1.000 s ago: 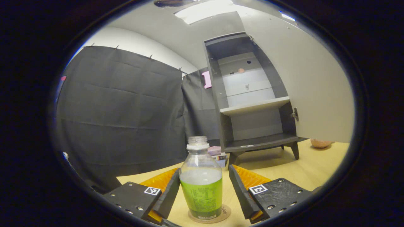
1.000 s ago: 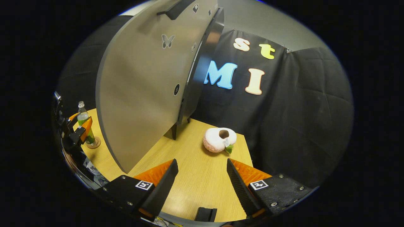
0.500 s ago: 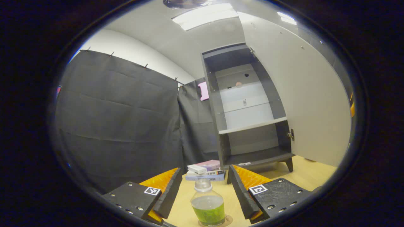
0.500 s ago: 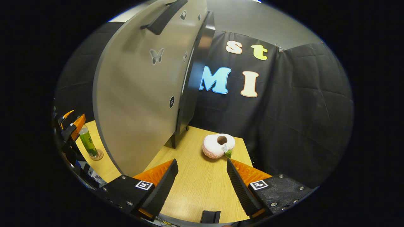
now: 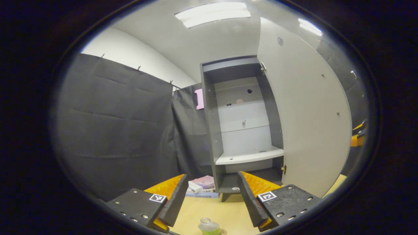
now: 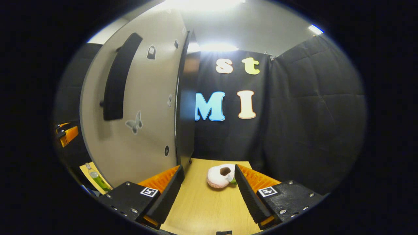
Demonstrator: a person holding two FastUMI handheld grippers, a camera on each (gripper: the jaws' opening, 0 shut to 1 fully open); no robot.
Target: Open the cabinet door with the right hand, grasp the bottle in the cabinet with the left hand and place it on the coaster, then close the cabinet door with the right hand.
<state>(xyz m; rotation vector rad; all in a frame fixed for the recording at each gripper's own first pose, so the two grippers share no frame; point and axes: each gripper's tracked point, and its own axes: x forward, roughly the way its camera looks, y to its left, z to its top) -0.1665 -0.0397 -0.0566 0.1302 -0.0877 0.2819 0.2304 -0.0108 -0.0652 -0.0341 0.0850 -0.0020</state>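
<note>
Left claw [image 5: 212, 202] fingers apart, nothing gripped, above bottle [image 5: 209, 227] on table [image 5: 209, 212]. Right claw [image 6: 209, 192] also apart, facing open cabinet door [image 6: 143, 107].

Layout: cabinet at the table's far edge, door swung open.
In the left gripper view I see the cabinet [image 5: 240, 130] at the table's [image 5: 199, 213] far edge, its door [image 5: 303, 111] standing open to its right, books [image 5: 202, 187] at its left foot, the bottle [image 5: 209, 227] nearer. In the right gripper view, a plush toy [image 6: 222, 176] lies right of the door.
</note>
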